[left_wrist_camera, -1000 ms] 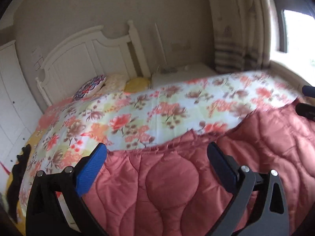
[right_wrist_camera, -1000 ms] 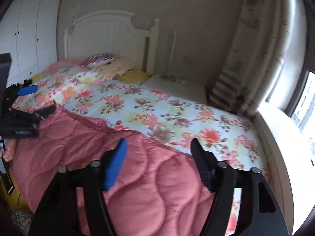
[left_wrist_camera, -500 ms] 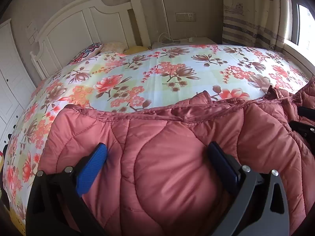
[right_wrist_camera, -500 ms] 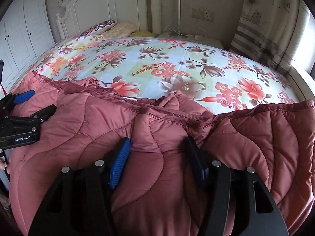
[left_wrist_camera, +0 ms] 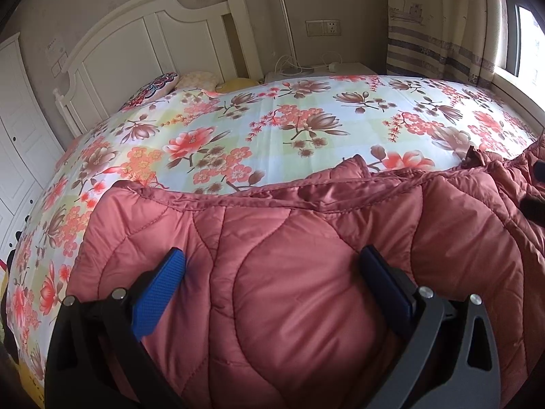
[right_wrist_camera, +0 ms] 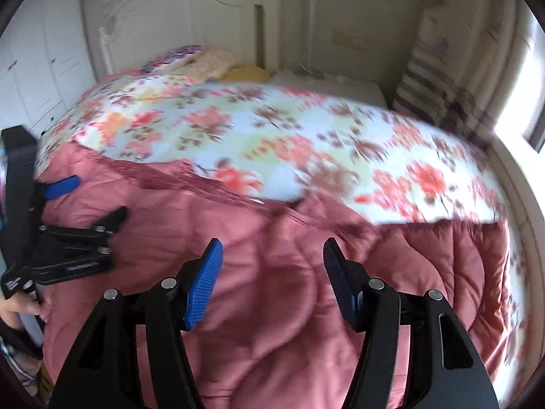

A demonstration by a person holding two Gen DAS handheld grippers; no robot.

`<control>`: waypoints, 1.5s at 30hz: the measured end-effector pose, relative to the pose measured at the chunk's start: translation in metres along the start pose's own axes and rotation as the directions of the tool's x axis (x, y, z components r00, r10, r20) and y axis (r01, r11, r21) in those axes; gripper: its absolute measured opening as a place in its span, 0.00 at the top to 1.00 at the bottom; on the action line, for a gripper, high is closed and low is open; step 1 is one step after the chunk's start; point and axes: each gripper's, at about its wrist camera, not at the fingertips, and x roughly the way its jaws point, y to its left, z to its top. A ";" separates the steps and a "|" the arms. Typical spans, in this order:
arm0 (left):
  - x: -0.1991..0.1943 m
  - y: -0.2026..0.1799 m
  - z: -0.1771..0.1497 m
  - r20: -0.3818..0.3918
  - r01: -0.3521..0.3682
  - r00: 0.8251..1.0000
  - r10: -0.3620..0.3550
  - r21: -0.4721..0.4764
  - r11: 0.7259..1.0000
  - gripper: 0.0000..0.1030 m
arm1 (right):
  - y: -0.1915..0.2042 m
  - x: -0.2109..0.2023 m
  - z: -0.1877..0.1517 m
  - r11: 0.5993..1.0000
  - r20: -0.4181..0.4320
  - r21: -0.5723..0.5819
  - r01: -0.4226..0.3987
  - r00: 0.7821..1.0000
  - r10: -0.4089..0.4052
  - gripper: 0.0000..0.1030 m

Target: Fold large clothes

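Left wrist: claw open over quilted coat.

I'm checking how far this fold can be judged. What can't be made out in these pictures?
- Quilted coat: near edge cut off by the frame in both wrist views.
- Whether either gripper's pads pinch fabric: hidden by the puffed coat.
- Bedsheet pattern: motion-blurred in the right wrist view.

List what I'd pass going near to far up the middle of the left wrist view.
Left gripper → pink quilted coat → floral bedsheet → white bedside table → wall socket.
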 end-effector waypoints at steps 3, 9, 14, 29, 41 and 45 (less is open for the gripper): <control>0.001 0.001 0.000 -0.001 -0.001 1.000 0.001 -0.003 1.000 0.02 | 0.025 0.021 -0.009 0.993 -0.058 -0.118 0.030 0.998 -0.037 0.41; 0.003 0.001 0.000 -0.007 0.003 1.000 -0.004 -0.007 1.000 0.02 | 0.000 0.022 -0.009 1.000 -0.085 -0.015 0.018 0.996 -0.019 0.38; 0.003 0.001 -0.001 -0.008 0.002 1.000 -0.002 -0.008 1.000 0.02 | -0.048 -0.012 -0.007 0.988 -0.010 0.064 0.139 0.990 -0.139 0.35; 0.003 0.001 0.000 -0.011 0.006 1.000 -0.007 -0.009 1.000 0.02 | -0.130 -0.009 -0.038 0.941 -0.080 0.213 0.262 0.965 -0.251 0.18; 0.003 0.001 -0.001 -0.012 0.004 1.000 -0.004 -0.008 1.000 0.02 | -0.112 -0.044 -0.030 0.938 0.012 0.287 0.196 0.978 -0.208 0.14; 0.003 0.001 0.000 -0.013 0.006 1.000 -0.006 -0.008 1.000 0.02 | -0.054 -0.036 -0.017 0.987 0.035 0.145 0.074 0.996 -0.080 0.09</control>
